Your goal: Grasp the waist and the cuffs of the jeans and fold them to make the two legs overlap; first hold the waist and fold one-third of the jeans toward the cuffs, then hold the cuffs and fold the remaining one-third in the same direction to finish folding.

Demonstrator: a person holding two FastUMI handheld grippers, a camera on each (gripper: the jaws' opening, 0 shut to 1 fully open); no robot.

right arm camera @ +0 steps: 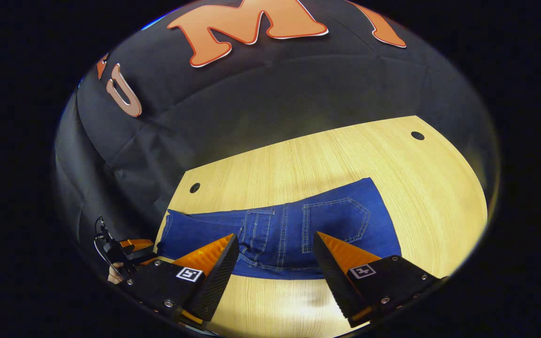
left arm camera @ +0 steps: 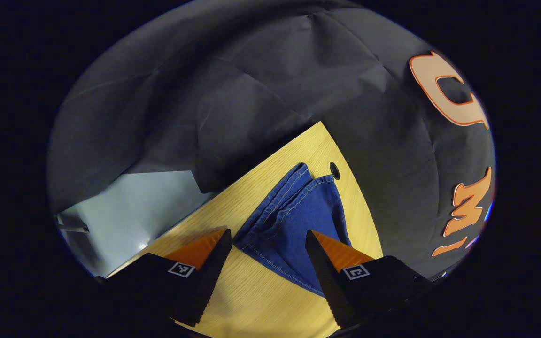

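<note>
Blue jeans (right arm camera: 280, 230) lie flat across the wooden table (right arm camera: 327, 155), folded lengthwise, with one back pocket (right arm camera: 336, 220) facing up. My right gripper (right arm camera: 275, 235) hovers open just above the near edge of the seat area, touching nothing. In the left gripper view the jeans (left arm camera: 294, 220) stretch away from a stitched hem edge close to me. There my left gripper (left arm camera: 267, 232) is open above that end, its right finger over the denim and its left finger over bare wood. The left gripper (right arm camera: 132, 246), held by a hand, also shows at the jeans' left end.
The table has round cable holes (right arm camera: 195, 188) (right arm camera: 417, 135) near its far corners, and one hole (left arm camera: 334, 170) sits just past the jeans. Black cloth walls close in behind the table. Grey floor (left arm camera: 129, 211) lies beyond the table's edge.
</note>
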